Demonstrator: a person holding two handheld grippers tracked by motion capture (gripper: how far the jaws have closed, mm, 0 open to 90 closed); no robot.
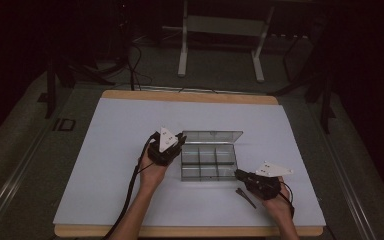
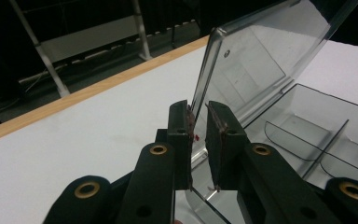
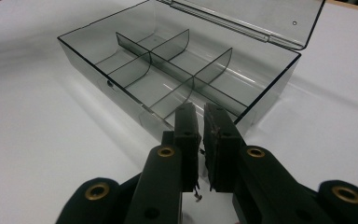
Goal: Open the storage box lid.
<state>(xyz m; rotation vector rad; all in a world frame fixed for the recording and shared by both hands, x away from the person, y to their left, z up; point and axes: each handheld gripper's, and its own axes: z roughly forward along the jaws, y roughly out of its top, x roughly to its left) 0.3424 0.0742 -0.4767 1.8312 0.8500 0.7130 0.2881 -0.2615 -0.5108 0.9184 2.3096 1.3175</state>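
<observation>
A smoky clear compartment box (image 1: 209, 171) sits mid-table with its lid (image 1: 212, 136) swung up at the back. Curved dividers split the box (image 3: 102, 79) into several empty cells. My left gripper (image 1: 181, 141) reaches in from the box's left. In the left gripper view its jaws (image 2: 198, 105) close on the side edge of the raised lid (image 2: 256, 60). My right gripper (image 1: 237, 174) is at the front right corner. Its jaws (image 3: 200, 106) stand nearly together across the box's front wall, and the lid (image 3: 242, 14) lies beyond.
The box rests on a white board (image 1: 120, 150) with a wooden rim (image 1: 190, 96). A small dark thin item (image 1: 245, 195) lies just left of my right hand. A white table frame (image 1: 220, 30) stands on the floor beyond the far edge.
</observation>
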